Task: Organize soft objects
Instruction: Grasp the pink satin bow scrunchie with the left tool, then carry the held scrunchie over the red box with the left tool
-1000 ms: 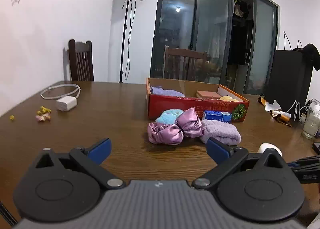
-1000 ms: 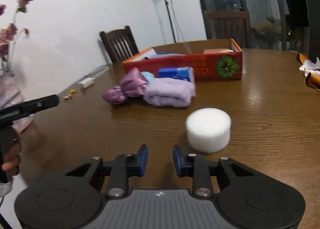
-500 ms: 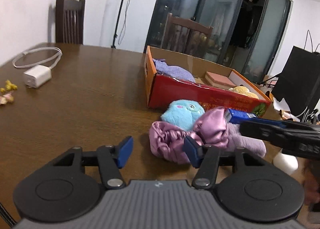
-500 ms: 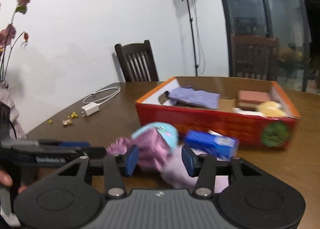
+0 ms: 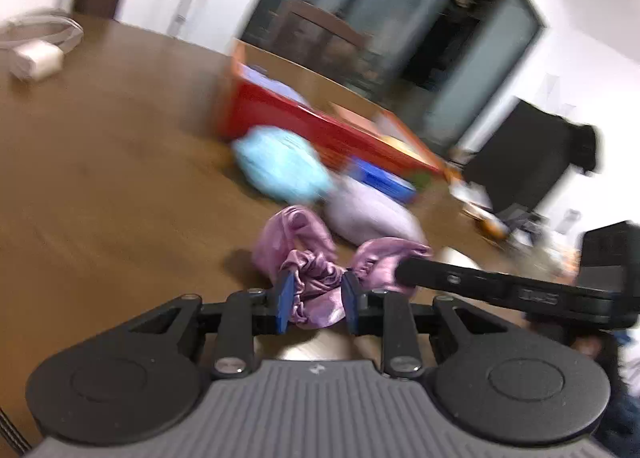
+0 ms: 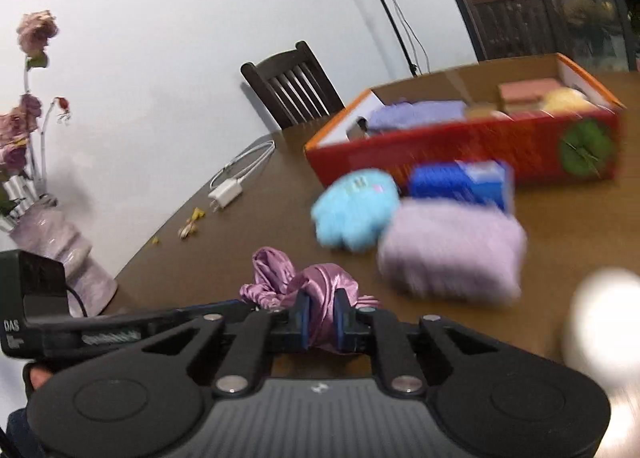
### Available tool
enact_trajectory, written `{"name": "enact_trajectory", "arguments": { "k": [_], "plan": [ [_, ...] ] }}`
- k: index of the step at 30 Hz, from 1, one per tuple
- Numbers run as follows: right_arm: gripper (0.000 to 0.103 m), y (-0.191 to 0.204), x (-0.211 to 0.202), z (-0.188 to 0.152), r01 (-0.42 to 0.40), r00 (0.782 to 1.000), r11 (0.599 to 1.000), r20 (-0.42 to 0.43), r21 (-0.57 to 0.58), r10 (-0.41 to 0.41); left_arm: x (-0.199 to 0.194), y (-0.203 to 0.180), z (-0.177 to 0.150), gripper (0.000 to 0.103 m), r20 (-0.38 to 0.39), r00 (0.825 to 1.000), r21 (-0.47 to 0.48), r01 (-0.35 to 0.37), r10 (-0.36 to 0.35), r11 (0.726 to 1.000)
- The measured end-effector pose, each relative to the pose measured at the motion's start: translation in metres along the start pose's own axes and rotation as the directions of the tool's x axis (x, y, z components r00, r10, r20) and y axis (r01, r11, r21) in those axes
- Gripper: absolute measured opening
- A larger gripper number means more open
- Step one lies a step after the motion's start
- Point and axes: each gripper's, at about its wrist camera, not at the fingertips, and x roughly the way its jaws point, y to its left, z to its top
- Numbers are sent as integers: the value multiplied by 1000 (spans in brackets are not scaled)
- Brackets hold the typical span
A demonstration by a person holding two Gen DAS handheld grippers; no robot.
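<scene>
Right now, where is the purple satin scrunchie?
The purple satin scrunchie is in the centre foreground of both wrist views, pinched between the left gripper and right gripper, nearer than the lilac towel and blue plush.

Scrunchie (image 5: 308,270): shiny purple satin cloth, gathered and crinkled, catching highlights
Left tongs (image 5: 314,300), right tongs (image 6: 322,318): matt black plastic bodies, ribbed grey housing, blue pads, small bright metal screw heads
Desk (image 5: 100,177): brown wood, smooth, faint sheen
Towel (image 6: 450,250): lilac cloth, looks fuzzy, blurred
Plush toy (image 6: 354,209): pale blue, soft pile
Box (image 6: 460,141): cardboard, red printed outside, raw brown inside
Vase (image 6: 60,254): glossy, ribbed, pale lilac
Chair (image 6: 292,83): dark wood
</scene>
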Motion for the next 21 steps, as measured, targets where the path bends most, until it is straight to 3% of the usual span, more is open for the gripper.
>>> {"name": "enact_trajectory", "arguments": {
  "k": [2,3,4,5,6,9,13,16,18,20,21],
  "plan": [
    [12,-7,-26,-16,39,999,999,5,26,-39,-5,-10,-11,31,-16,999,11,37,-37,999],
    [14,-12,-35,-23,70,998,996,-2,50,-70,-6,-14,-16,38,-23,999,30,42,-41,999],
    [23,-16,-41,-29,102,995,992,-10,70,-102,-4,-19,-18,43,-19,999,49,32,-31,998],
    [33,-19,-45,-33,129,992,988,-16,85,-128,-2,-20,-18,56,-12,1000,58,10,-10,998],
    [36,-21,-51,-36,152,988,983,-11,102,-151,1,-20,-17,60,-9,1000,55,-13,13,998],
    [37,-16,-65,-33,155,985,982,56,107,-162,12,-24,-12,60,-10,999,85,-29,30,996],
    [37,4,-65,-19,164,979,986,126,-13,-161,15,-31,-16,59,4,999,127,-49,49,991],
    [37,12,-49,-13,192,977,978,107,-83,-183,7,-32,-20,66,14,1000,125,-1,-1,992],
    [31,11,-38,-16,192,980,977,75,-91,-186,3,-35,-23,77,13,1000,155,23,-25,988],
    [29,5,-31,-21,194,980,978,59,-71,-190,3,-37,-28,76,7,1000,176,12,-13,984],
    [29,3,-31,-24,192,980,980,60,-52,-189,5,-36,-30,69,-3,1000,176,1,0,984]
  ]
}}
